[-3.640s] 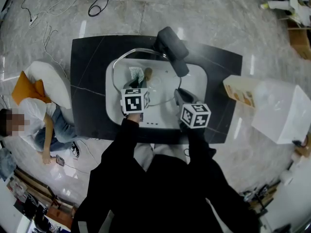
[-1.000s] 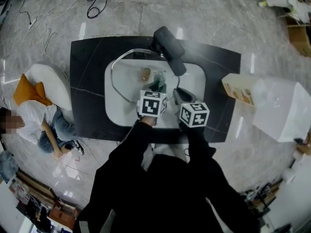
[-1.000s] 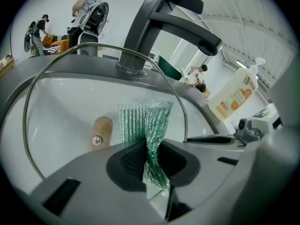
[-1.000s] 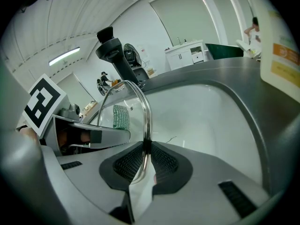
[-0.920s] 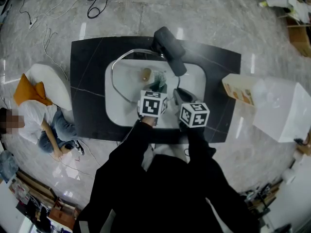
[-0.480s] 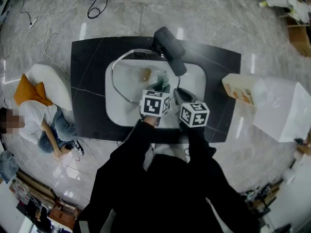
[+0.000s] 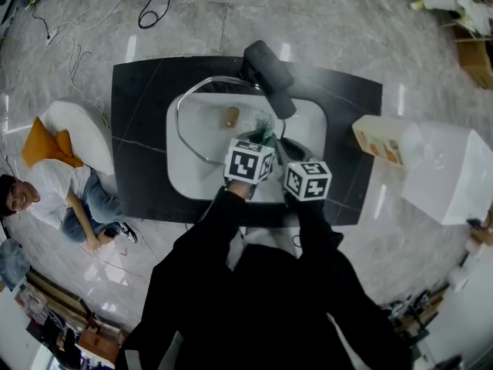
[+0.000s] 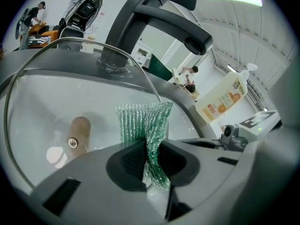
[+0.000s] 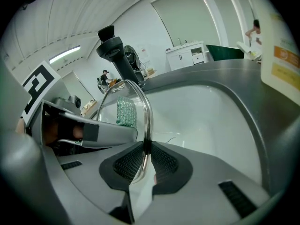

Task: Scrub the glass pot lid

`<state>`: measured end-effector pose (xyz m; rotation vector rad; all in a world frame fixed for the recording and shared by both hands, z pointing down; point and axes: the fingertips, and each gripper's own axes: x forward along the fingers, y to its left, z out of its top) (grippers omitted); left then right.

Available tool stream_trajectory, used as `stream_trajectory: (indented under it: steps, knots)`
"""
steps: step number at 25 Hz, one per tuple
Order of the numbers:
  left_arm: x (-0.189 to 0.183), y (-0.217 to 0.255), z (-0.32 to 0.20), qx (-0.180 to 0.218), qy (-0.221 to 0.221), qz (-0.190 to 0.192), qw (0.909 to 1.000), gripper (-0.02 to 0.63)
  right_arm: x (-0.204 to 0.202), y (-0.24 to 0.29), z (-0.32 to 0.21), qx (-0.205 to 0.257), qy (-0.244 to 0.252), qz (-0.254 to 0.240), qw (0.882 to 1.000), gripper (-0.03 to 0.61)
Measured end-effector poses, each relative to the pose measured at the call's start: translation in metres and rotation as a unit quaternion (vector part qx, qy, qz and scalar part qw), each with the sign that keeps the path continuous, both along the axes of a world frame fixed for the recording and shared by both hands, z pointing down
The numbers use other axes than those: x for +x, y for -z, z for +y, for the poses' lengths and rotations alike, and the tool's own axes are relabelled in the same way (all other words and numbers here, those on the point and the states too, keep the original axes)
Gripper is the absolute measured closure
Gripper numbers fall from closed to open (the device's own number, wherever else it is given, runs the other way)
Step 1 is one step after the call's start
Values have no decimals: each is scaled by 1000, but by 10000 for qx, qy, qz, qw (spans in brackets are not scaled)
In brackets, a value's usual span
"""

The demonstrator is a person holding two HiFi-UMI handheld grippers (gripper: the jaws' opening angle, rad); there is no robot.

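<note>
The glass pot lid stands tilted over the white sink, its metal rim pinched by my right gripper, which is shut on it. The lid's brown knob shows through the glass. My left gripper is shut on a green mesh scrubber, whose top presses against the glass near the lid's right part. In the head view the left gripper sits just left of the right gripper, with the scrubber sticking out ahead.
A dark faucet arches over the sink from the back. The sink sits in a black counter. A soap bottle and a white box stand to the right. A person sits on the floor at left.
My left gripper with the scrubber has moved from the lid's left side across to its right, ending close beside the right gripper. The right gripper has kept still.
</note>
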<state>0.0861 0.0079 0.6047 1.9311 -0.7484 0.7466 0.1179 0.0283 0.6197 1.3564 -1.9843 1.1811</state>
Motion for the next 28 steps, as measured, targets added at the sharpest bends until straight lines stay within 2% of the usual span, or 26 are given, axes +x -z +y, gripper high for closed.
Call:
stream_trajectory:
  steps: [9,16,21,28]
  knots:
    - [-1,4,2,-20,-38,161,9999,555,-1,1,0,-22,-4,-15,10000,526]
    - [-18,19,2,170,45,242,9996,555,1,1,1,-42,-42,43,10000,526]
    - [-59,29,-2,327,504,148,9981,555,1,1,1,-77,-49,102,9999,526]
    - [-136,19,1,433,920,-339,9942,555,3,-3,1,-83,10,191,9998,526]
